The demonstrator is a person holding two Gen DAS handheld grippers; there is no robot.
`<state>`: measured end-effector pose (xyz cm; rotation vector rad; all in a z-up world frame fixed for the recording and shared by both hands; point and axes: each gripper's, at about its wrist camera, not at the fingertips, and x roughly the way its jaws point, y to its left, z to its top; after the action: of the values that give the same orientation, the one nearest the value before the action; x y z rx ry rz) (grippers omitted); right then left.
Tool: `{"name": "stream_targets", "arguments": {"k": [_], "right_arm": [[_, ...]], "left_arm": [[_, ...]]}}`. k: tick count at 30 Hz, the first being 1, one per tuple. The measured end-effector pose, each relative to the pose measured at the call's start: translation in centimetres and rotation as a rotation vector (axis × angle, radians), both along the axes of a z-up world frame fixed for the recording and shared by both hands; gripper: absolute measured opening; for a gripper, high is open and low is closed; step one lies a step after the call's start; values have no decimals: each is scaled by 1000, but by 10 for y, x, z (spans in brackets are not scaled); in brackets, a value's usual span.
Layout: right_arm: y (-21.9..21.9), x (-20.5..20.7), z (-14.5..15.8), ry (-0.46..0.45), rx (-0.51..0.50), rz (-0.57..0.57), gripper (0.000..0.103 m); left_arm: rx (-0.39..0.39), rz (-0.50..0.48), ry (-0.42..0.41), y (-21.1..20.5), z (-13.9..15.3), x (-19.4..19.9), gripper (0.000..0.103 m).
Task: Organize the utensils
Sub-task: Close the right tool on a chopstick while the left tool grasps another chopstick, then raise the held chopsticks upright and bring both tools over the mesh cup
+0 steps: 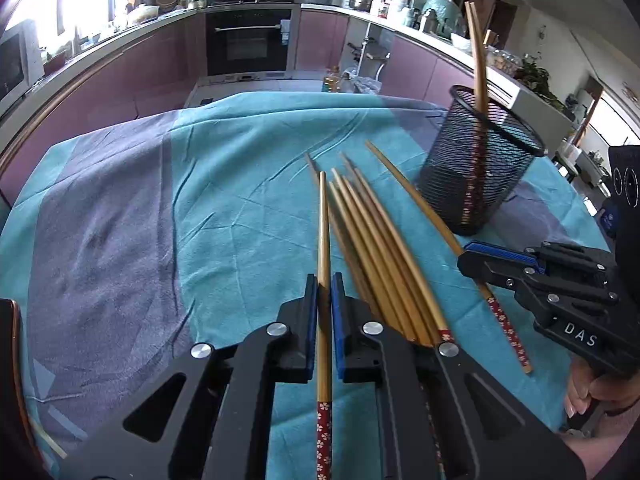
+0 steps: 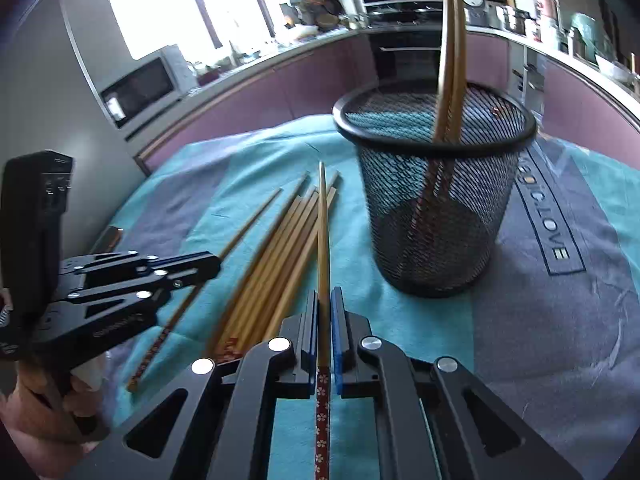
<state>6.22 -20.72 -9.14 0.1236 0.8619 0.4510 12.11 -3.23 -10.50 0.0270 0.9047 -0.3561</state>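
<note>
Each gripper, left gripper [image 1: 324, 280] and right gripper [image 2: 325, 296], has its jaws clenched on one chopstick from the pile [image 1: 372, 248] at mid-frame, ready for the mesh cup [image 1: 478, 160] at right.

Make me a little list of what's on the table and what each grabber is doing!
Left gripper: shut on one chopstick.
Right gripper: shut on another chopstick.
Loose chopsticks: a pile lying on the cloth between the two grippers.
Mesh cup: black, upright, two chopsticks already standing in it.
Tablecloth: teal and grey.
Left to do: the pile is not in the cup.
</note>
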Motion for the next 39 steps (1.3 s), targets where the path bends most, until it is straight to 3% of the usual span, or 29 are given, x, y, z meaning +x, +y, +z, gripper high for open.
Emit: {"name": "stream_targets", "arguments": {"k": [13, 18, 27, 31, 39], "right_arm": [[22, 8, -12, 58, -70, 77, 8], [29, 17, -12, 47, -98, 77, 9], [18, 12, -2, 11, -45, 71, 6], [9, 0, 20, -49, 1, 77, 6], [-13, -17, 60, -148, 66, 70, 6]], "left_arm": [[16, -57, 49, -5, -15, 3, 8], [22, -77, 47, -10, -16, 9, 15], [12, -37, 48, -10, -12, 16, 7], [-13, -46, 17, -6, 1, 9, 7], [-102, -114, -83, -1, 55, -11, 7]]}}
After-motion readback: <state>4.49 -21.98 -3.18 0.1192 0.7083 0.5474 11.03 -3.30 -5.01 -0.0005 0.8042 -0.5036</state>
